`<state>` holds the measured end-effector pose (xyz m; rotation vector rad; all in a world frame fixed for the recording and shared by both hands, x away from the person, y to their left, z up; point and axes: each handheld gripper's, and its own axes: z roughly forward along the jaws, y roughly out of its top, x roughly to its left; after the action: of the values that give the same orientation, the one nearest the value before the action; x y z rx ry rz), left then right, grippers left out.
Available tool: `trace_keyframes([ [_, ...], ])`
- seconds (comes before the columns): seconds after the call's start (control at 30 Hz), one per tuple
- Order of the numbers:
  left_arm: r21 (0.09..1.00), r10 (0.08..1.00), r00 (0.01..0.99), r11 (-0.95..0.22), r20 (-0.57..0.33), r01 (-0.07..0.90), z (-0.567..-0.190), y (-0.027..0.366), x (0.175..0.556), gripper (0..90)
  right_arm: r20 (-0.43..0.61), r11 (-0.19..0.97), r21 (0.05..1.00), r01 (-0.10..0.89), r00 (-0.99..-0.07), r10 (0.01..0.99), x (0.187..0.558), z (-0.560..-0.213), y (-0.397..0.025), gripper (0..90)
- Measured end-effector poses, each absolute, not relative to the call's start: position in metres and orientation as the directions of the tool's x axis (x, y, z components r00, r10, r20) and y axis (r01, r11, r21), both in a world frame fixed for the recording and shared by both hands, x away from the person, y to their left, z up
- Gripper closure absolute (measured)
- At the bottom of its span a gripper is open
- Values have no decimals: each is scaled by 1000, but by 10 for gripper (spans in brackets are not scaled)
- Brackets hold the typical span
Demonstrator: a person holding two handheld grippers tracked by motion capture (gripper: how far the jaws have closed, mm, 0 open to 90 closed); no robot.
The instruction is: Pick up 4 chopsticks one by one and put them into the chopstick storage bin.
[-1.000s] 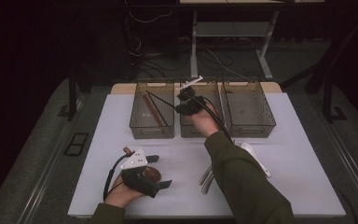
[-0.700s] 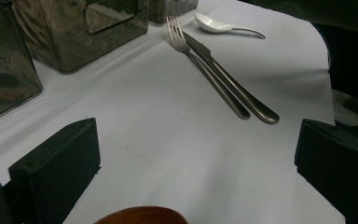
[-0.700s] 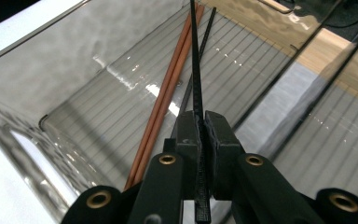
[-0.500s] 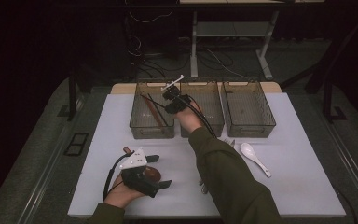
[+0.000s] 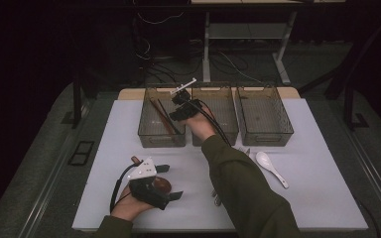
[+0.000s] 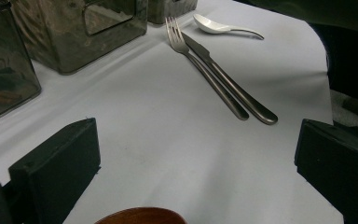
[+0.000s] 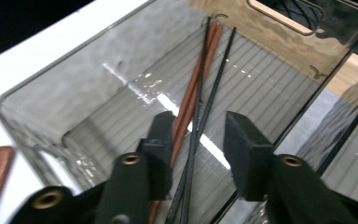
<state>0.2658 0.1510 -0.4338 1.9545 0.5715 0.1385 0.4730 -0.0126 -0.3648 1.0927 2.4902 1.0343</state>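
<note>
Right gripper (image 7: 196, 140) above left bin (image 5: 149, 136), jaws spread, black chopsticks (image 7: 200, 112) lying between them, long axis near-to-far; left gripper (image 5: 171, 182) near, jaws spread, idle over brown spoon (image 6: 140, 215).

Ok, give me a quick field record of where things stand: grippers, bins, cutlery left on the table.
right gripper: over the left bin, jaws apart, nothing between them
left bin contents: chopsticks, black and brown
left gripper: low over the table, open, a wooden piece just below it
middle bin: contents unclear
right bin: looks empty
left on table: fork, knife, white spoon
</note>
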Motion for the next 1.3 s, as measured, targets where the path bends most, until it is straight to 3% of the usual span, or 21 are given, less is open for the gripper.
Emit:
trace_keyframes([
  [0.3, 879, 453, 878, -342, -155, 331, -434, 152, 266, 0, 114, 473, 718, 511, -757, 644, 458, -351, -21, 446],
  [0.77, 871, 480, 864, -350, -150, 346, -436, 156, 262, 0, 145, 441, 779, 446, -812, 565, 425, -340, -72, 371],
  [1.3, 867, 489, 860, -354, -148, 350, -437, 157, 259, 0, 158, 370, 831, 417, -813, 561, 376, -351, -140, 198],
])
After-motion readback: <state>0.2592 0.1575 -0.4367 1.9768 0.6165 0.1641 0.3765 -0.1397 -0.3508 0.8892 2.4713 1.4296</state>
